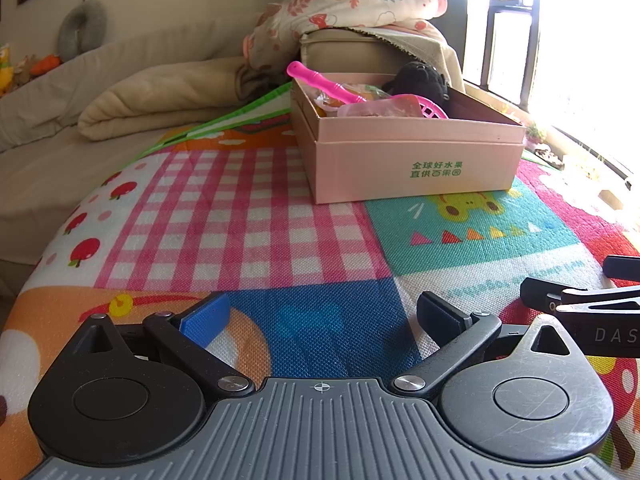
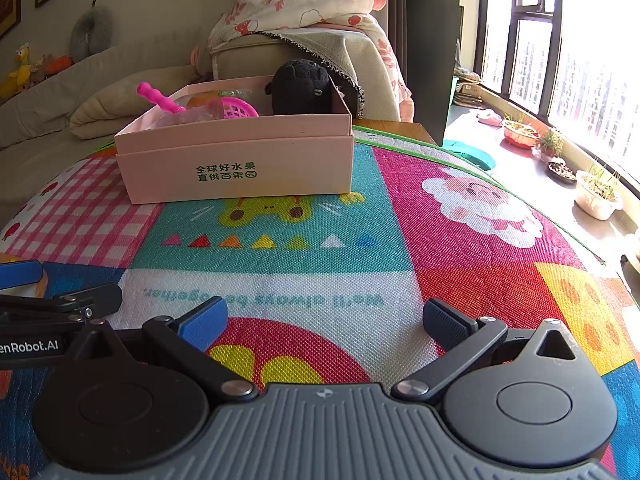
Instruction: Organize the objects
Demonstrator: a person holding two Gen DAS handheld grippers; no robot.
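Note:
A pink cardboard box (image 1: 416, 164) with green print stands on the colourful play mat (image 1: 248, 216); it also shows in the right wrist view (image 2: 240, 168). Inside it lie a pink toy scoop (image 1: 320, 82), a black plush toy (image 1: 420, 80) and plastic-wrapped items (image 1: 360, 100). The scoop (image 2: 160, 100) and plush (image 2: 302, 88) show in the right wrist view too. My left gripper (image 1: 322, 316) is open and empty, low over the mat, well short of the box. My right gripper (image 2: 324, 322) is open and empty beside it.
A beige sofa (image 1: 120, 92) with a folded blanket and a floral quilt (image 1: 344, 4) lies behind the box. A window sill with plant pots (image 2: 596, 192) runs along the right. The mat's edge (image 2: 480, 168) falls off at the right.

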